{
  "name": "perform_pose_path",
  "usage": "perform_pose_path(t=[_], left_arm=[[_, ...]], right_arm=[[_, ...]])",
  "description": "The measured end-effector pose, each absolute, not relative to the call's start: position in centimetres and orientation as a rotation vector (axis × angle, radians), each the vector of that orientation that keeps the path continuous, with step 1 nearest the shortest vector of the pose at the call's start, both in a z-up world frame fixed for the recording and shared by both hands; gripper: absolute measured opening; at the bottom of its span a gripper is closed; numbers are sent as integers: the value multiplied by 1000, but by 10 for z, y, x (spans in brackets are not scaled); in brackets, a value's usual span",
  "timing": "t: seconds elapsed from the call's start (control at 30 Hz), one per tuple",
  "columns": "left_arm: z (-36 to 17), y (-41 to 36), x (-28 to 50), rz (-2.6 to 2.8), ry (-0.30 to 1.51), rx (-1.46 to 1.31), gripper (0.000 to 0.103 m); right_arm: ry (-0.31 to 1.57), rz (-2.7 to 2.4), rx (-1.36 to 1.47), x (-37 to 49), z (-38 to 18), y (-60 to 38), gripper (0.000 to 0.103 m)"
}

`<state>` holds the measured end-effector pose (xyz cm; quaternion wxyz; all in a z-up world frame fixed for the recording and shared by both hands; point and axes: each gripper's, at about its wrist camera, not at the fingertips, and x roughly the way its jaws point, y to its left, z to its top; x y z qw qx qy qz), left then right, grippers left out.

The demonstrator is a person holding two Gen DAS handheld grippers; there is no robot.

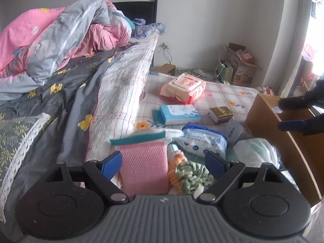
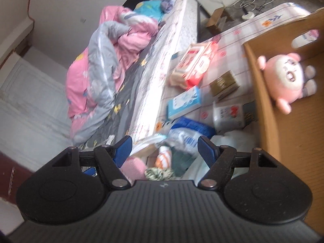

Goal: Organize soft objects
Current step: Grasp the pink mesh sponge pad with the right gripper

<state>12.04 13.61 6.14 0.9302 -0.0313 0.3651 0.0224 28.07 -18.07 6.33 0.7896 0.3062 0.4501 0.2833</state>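
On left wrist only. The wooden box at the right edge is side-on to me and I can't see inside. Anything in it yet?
Observer: Yes. The right wrist view looks into the wooden box, and a pink plush toy lies inside it.
Operator: I only get a sliver of the right gripper. Is it carrying anything?
Observer: No. The right gripper is open, with nothing between its jaws, only the clutter on the mat beyond them.
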Motion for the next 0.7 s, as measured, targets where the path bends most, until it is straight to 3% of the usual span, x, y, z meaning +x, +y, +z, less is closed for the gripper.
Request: perform_pose_path(t=[0.27, 0.37, 0.7], left_arm=[[4, 143, 121, 106, 781, -7, 77], [-10, 144, 130, 95, 794, 3, 77], [-31, 154, 159, 75, 842, -17, 83]], right_arm=[[1023, 795, 418, 282, 45, -49, 61], [1019, 839, 314, 283, 32, -15, 55], [1057, 877, 184, 312, -12, 39, 50]])
